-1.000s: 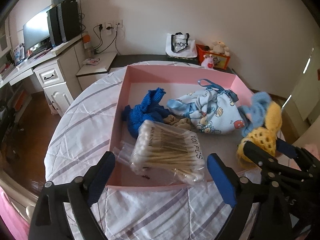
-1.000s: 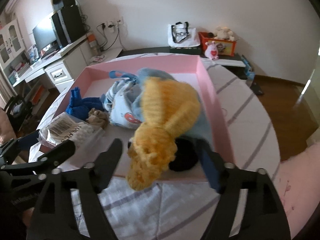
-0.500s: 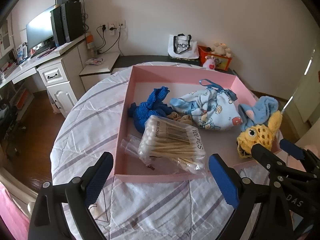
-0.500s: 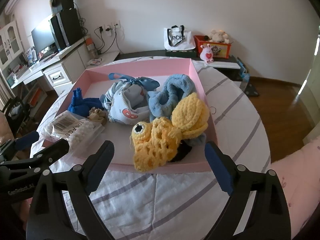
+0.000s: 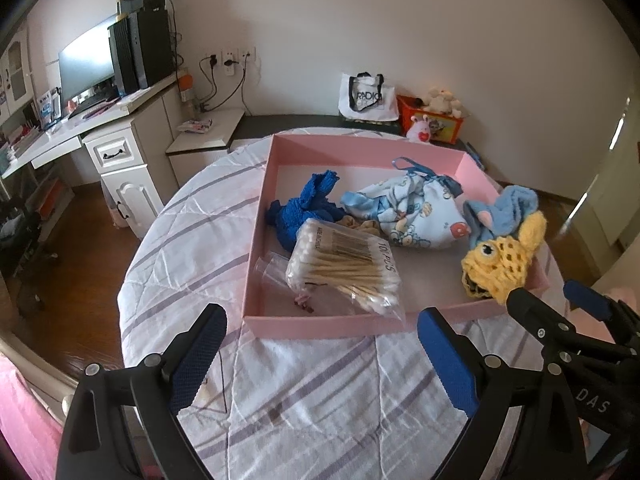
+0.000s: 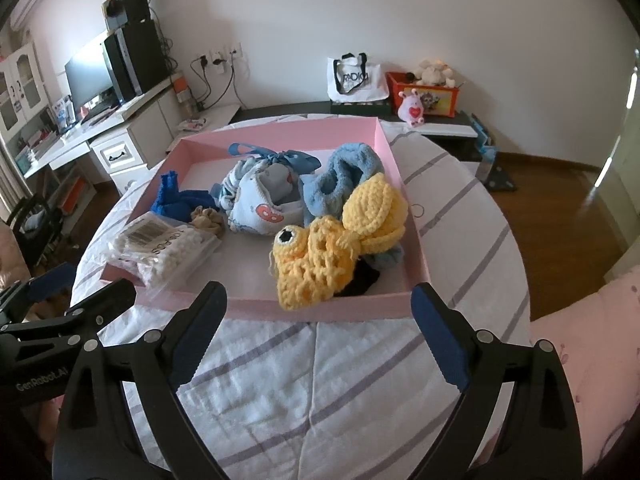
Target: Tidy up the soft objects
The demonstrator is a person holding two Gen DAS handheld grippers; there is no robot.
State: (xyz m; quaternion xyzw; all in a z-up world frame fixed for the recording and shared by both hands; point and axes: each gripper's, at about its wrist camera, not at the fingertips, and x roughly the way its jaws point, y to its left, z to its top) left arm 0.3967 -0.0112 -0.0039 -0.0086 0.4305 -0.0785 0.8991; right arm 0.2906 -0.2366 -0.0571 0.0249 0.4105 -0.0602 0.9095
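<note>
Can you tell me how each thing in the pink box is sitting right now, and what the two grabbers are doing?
Pink box: open, on the table.
Yellow knitted toy: lying in the box, over its near edge.
Printed pouch: tied shut.
Cotton swab bag: sealed, lying flat.
Left gripper: open, empty.
Right gripper: open, empty.

White tote bag (image 5: 367, 95) on dark bench beyond pink tray (image 5: 362, 147): "RADIO" in dark print. Cotton swab pack (image 5: 344, 266) inside pink tray, near front-left corner: "100 PCS" along edge, barcode on top, small print illegible. Right gripper (image 5: 560, 304) body, right of tray: "DAS". Left gripper (image 6: 84, 298) body, left of tray: "GenRobot.AI".
</note>
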